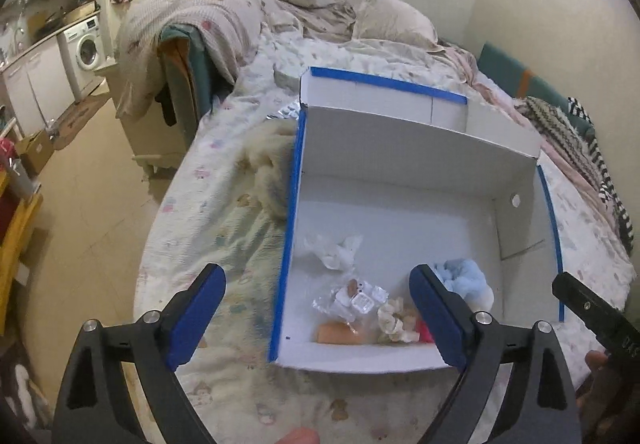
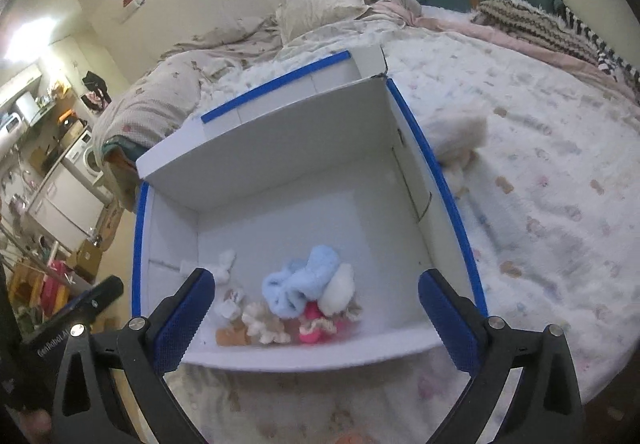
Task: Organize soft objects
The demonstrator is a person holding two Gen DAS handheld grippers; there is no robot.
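Observation:
A white cardboard box with blue-taped rims [image 1: 400,212] [image 2: 280,220] stands open on the bed. Inside near its front wall lie a light blue fluffy item [image 1: 464,276] [image 2: 296,280], a crumpled white tissue [image 1: 334,248], a clear packet with white pieces [image 1: 356,300], a cream knitted piece [image 1: 394,320] [image 2: 264,320], a pink item [image 2: 314,324] and an orange-tan piece [image 1: 338,334] [image 2: 232,334]. A cream fluffy item [image 1: 268,160] [image 2: 456,136] lies on the bed beside the box. My left gripper [image 1: 316,316] is open over the box's front left corner. My right gripper [image 2: 316,320] is open above the box's front wall.
The bed has a patterned quilt [image 2: 540,184], a rumpled duvet and a pillow [image 1: 394,20] at the back. Striped knits [image 2: 540,24] lie along the far edge. A washing machine [image 1: 86,46] and cabinets stand at the left beyond the floor.

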